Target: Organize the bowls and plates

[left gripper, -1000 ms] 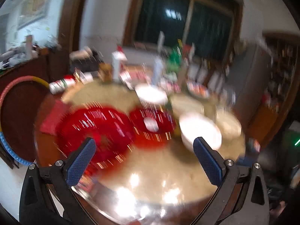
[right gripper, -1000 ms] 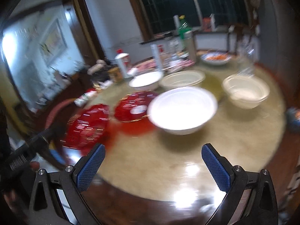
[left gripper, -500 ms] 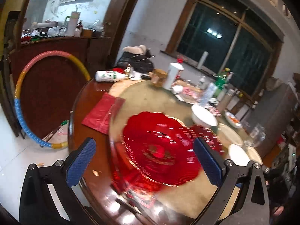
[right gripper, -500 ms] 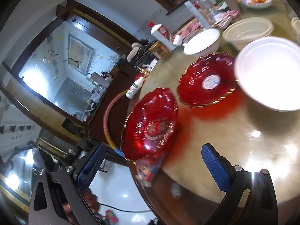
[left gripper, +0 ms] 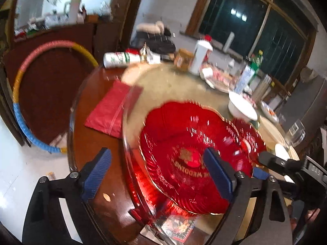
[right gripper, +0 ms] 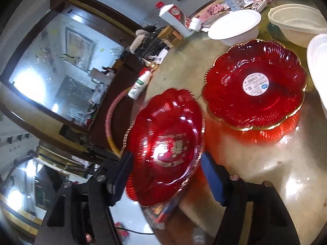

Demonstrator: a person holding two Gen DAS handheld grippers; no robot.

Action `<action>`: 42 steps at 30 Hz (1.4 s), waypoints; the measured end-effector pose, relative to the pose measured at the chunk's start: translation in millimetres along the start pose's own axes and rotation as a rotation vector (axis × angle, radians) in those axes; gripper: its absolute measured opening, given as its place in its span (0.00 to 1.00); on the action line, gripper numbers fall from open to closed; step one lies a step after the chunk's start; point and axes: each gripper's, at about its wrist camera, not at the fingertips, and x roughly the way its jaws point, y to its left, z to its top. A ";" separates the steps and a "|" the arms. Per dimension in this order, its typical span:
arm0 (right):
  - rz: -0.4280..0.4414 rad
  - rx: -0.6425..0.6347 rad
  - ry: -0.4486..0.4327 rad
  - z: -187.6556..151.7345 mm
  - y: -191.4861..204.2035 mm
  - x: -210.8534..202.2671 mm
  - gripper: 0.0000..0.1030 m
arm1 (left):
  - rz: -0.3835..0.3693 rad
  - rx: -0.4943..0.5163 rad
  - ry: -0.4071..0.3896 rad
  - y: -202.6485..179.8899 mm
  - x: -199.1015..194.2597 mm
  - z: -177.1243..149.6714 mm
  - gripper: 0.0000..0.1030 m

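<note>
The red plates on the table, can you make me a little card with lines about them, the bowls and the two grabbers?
Near plate: red scalloped plate with gold lettering, at the table edge
Far plate: red scalloped plate with a round sticker, beside the near one
Bowls: white bowl and cream bowl behind the far plate
Table: round, with a glass turntable
Left gripper: jaws closing, near plate's rim between them, not yet pinched
Right gripper: jaws closing around the same plate, not yet pinched
</note>
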 end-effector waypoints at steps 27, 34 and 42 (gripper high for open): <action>-0.176 -0.229 -0.070 -22.2 36.0 -11.7 0.16 | 0.099 0.015 -0.067 -9.4 -27.2 -4.8 0.11; -0.200 -0.216 -0.043 -28.2 27.3 -6.6 0.16 | 0.103 0.012 -0.033 -10.3 -15.4 -10.8 0.11; -0.211 -0.211 -0.033 -31.6 20.3 -3.9 0.16 | 0.099 0.015 -0.051 -13.6 -18.4 -12.5 0.11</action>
